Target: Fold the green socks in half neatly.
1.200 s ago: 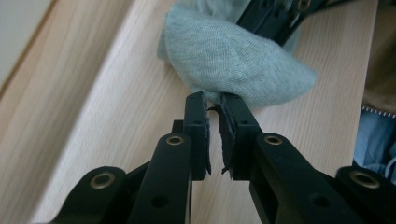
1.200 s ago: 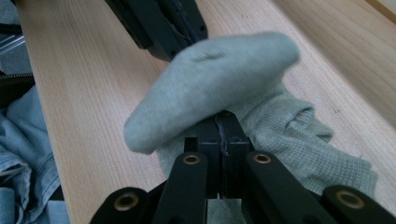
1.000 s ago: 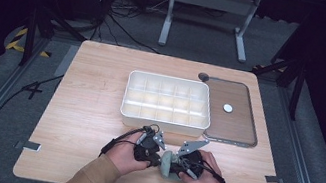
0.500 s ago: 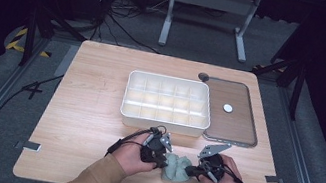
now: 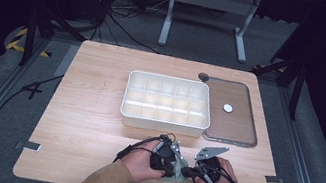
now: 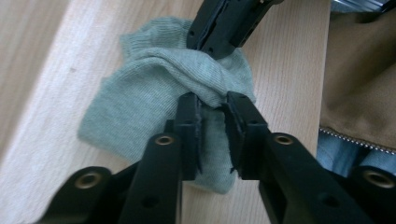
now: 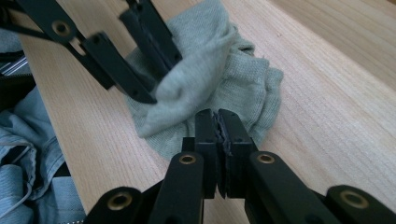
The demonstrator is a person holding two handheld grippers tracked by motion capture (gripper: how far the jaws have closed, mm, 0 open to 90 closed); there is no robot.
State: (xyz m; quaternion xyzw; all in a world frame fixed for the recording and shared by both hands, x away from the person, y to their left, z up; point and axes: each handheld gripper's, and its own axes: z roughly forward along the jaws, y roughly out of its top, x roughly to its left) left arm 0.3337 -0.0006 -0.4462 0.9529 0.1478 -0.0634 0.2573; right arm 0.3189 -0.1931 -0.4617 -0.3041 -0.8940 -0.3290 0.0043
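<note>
Two grippers worked one crumpled grey-green knitted sock (image 5: pixel 179 171) at the table's near edge.

High view: both hands met over it, left gripper (image 5: pixel 168 160) and right gripper (image 5: pixel 192 173) angled inward. Left gripper view: its jaws, slightly apart, pinched a sock (image 6: pixel 154 100) fold. Right gripper view: its jaws sat pressed together on the sock (image 7: pixel 219 79) edge ahead.

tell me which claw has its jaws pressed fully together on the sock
The right claw: its jaws meet flat on an edge of the grey-green sock. The left claw pinches a thicker fold, so a gap shows between its jaws.
</note>
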